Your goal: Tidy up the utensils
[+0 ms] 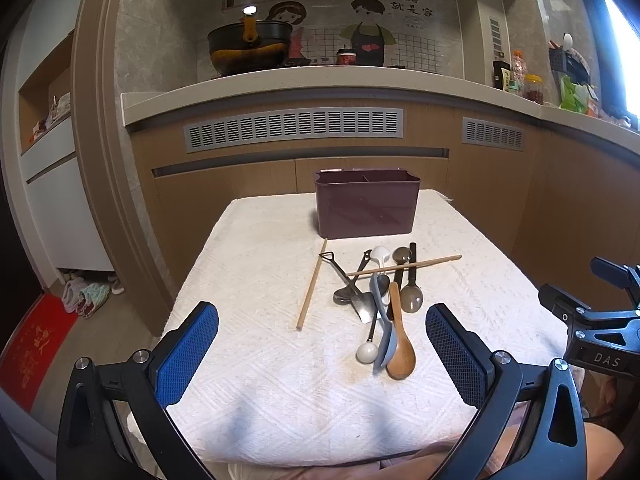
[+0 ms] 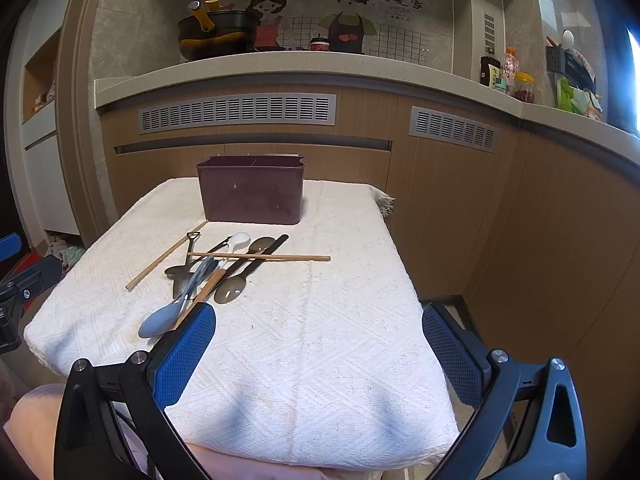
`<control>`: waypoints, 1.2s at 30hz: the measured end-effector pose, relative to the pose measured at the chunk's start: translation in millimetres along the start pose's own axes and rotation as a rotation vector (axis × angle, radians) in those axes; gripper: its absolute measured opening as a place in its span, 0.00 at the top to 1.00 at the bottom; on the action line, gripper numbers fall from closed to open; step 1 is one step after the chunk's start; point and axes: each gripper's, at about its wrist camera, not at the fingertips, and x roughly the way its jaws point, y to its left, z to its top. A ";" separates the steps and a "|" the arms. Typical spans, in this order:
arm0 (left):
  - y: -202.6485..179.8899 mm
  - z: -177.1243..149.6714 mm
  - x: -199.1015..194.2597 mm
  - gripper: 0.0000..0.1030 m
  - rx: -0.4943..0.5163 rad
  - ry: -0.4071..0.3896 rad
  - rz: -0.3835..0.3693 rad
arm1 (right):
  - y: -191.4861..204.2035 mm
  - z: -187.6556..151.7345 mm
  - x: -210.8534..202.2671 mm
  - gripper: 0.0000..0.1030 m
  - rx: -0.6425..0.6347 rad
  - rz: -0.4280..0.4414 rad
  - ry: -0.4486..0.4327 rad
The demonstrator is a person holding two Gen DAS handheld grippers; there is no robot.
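Note:
A dark purple utensil holder stands at the far end of a white towel-covered table. In front of it lies a pile of utensils: a wooden spoon, a grey-blue spoon, metal spoons, a white spoon and two wooden chopsticks. My left gripper is open and empty, just short of the pile. My right gripper is open and empty, to the right of the pile.
A kitchen counter with a black wok and jars runs behind the table. Wooden cabinets stand close on the right. Shoes and a red mat lie on the floor at left.

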 end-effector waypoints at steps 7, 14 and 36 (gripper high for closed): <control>0.0 0.5 -0.5 0.00 -0.001 0.003 -0.002 | -0.1 0.3 -0.5 0.00 -0.002 0.001 0.001; 0.3 1.7 -2.2 0.00 -0.005 0.007 -0.002 | 1.2 0.7 -1.0 0.00 -0.008 0.001 0.005; 3.7 3.6 -0.5 0.00 -0.010 0.017 -0.001 | 1.3 1.2 -0.7 0.00 -0.010 0.002 0.008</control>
